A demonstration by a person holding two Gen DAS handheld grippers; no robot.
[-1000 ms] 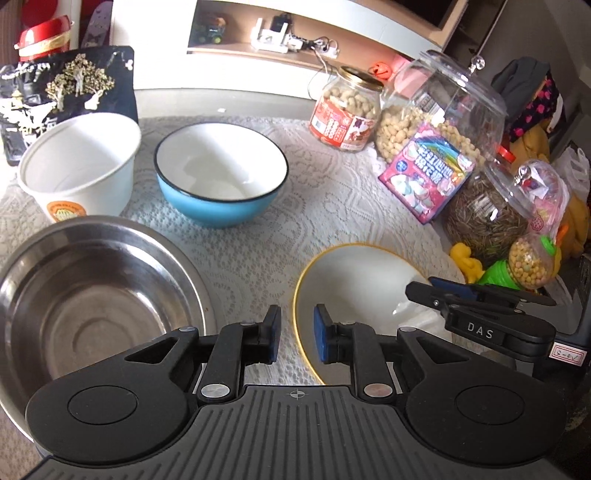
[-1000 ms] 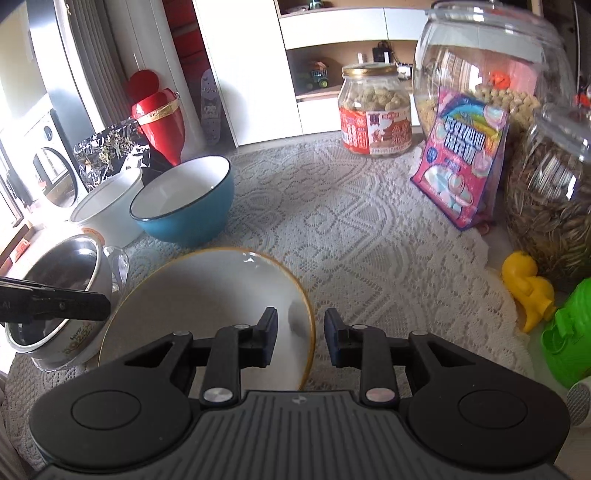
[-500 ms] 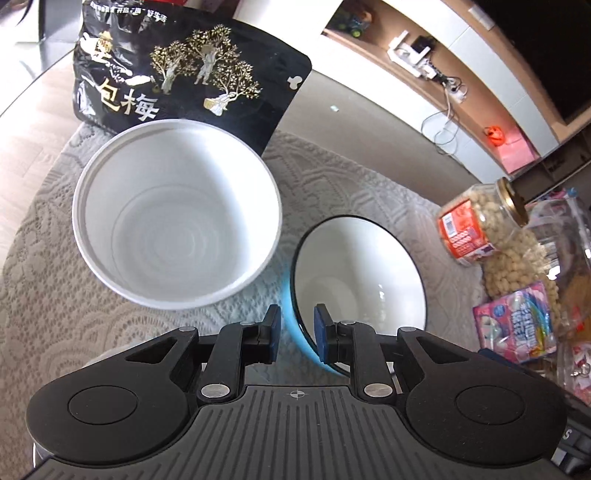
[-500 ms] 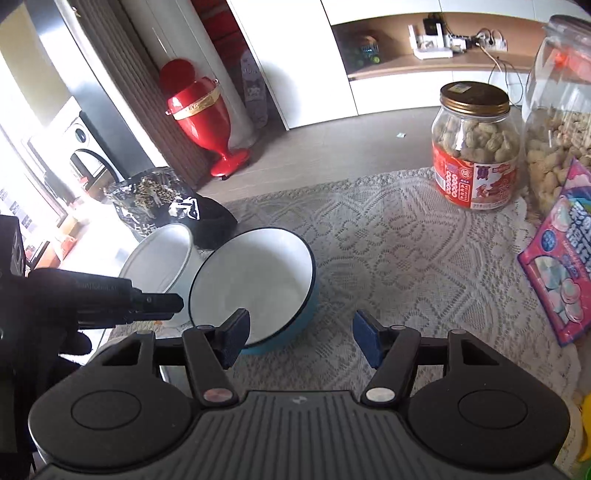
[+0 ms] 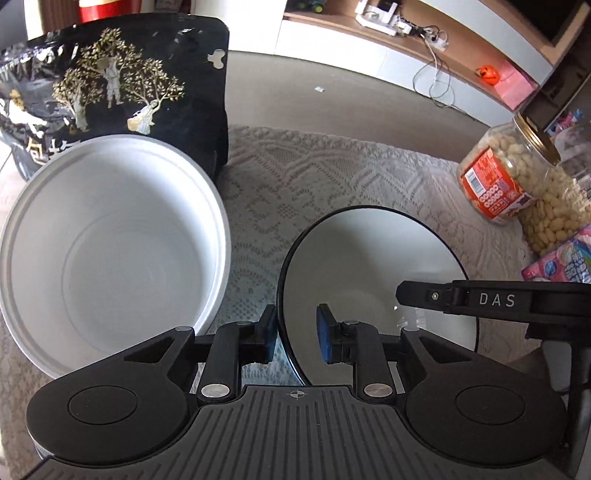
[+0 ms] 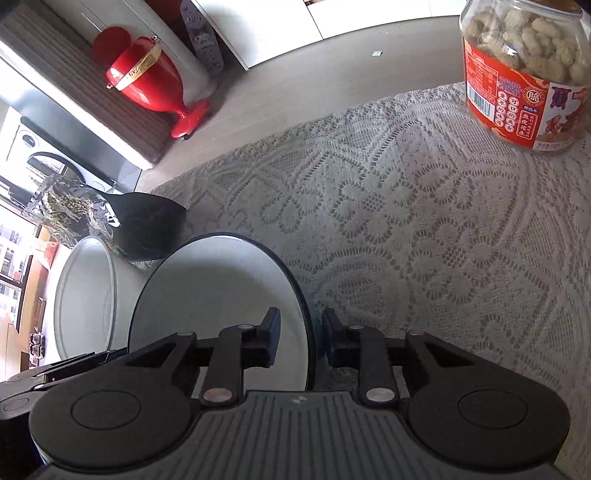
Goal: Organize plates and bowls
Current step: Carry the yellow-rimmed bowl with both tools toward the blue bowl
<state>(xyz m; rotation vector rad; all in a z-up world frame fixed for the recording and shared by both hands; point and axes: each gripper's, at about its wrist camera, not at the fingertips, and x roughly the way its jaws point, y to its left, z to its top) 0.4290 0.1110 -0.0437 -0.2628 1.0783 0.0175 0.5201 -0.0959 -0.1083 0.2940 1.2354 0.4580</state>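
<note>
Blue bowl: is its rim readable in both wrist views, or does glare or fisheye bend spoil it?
Left wrist: the blue bowl has a sharp dark rim, with a small glint inside near the right gripper. Right wrist: the rim is crisp, the interior part shadowed, and the window at left is blown out. Fisheye curves the edges in both views.

We've got a grey matte floor point(image 6: 295, 70), white flat-front cabinets point(image 6: 258, 22), a long wooden shelf point(image 5: 424, 40), and bright daylight through the windows point(image 6: 11, 240).
</note>
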